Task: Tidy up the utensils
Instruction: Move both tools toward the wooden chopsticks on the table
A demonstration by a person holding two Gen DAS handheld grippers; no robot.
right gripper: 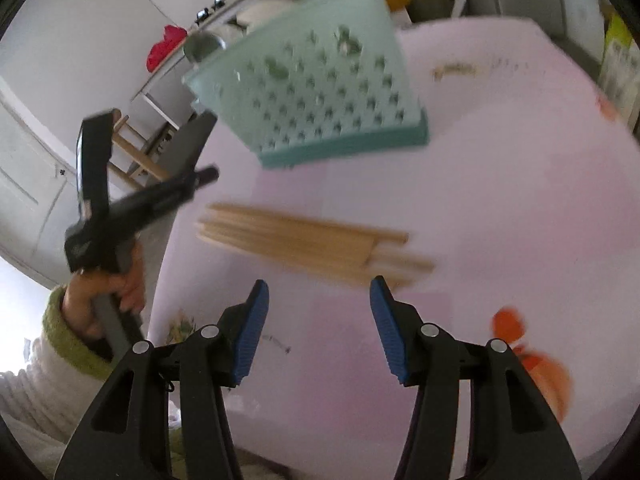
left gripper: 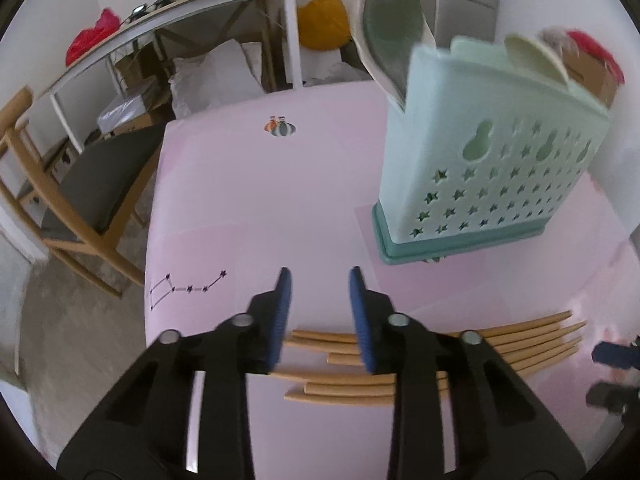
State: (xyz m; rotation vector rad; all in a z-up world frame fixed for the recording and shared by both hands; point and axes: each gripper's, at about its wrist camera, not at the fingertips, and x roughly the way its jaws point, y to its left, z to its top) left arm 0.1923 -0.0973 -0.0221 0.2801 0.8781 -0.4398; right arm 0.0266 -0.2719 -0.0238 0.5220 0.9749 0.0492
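Several wooden chopsticks [left gripper: 328, 360] lie in a loose row on the pink table [left gripper: 248, 200], under and just behind my left gripper [left gripper: 319, 280], which is open and empty above them. A mint green utensil holder [left gripper: 488, 168] with star holes stands at the far right, with a grey-green spoon [left gripper: 390, 28] and a cream spoon [left gripper: 532, 56] in it. In the right wrist view the chopsticks [right gripper: 312, 240] lie ahead of my open, empty right gripper [right gripper: 320, 286], the holder [right gripper: 312, 88] is beyond them, and the left gripper's body [right gripper: 132, 208] is at the left.
A wooden chair [left gripper: 68, 192] with a dark seat stands at the table's left edge. A white-framed side table [left gripper: 168, 20] with clutter is behind. Orange prints [right gripper: 528, 344] mark the tablecloth near the right gripper. The table's left edge [left gripper: 154, 216] drops to the floor.
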